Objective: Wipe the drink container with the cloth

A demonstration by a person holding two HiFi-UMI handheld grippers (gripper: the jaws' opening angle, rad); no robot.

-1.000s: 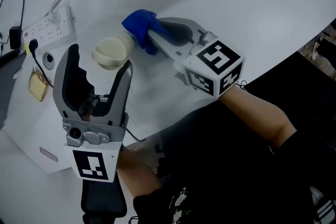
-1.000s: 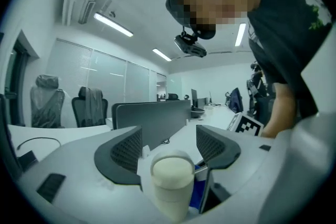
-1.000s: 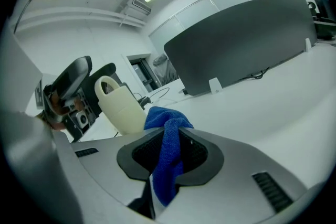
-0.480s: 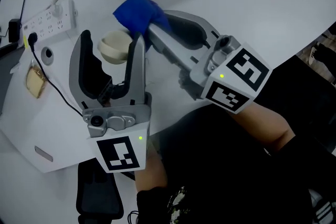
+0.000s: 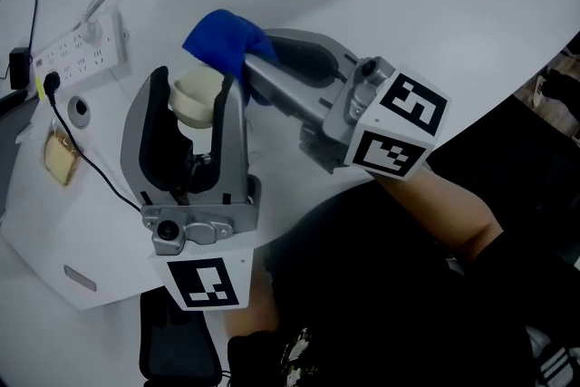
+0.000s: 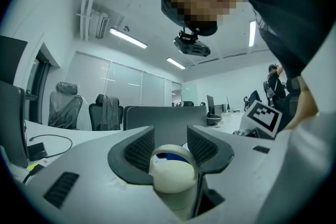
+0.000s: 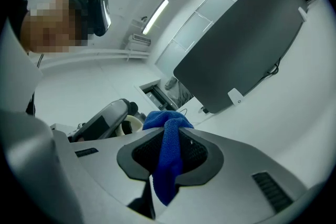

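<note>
A cream drink cup (image 5: 198, 95) stands between the jaws of my left gripper (image 5: 195, 82). Those jaws have just been closing, and both pads now touch the cup's sides. In the left gripper view the cup (image 6: 172, 173) fills the gap of the left gripper (image 6: 170, 135). My right gripper (image 5: 241, 61) is shut on a blue cloth (image 5: 222, 39), held just above and behind the cup's rim. In the right gripper view the cloth (image 7: 169, 157) hangs pinched in the right gripper (image 7: 170, 136), with the cup (image 7: 131, 124) beyond it.
On the white table (image 5: 408, 4), a power strip (image 5: 77, 48) with a black cable lies at the far left. A small yellow item (image 5: 59, 155) sits near the left edge. The table's front edge runs close under both grippers. A dark monitor (image 7: 241, 44) stands behind.
My left gripper has moved forward around the cup and its jaws have narrowed onto it. The right gripper has carried the cloth up and left, over the cup.
</note>
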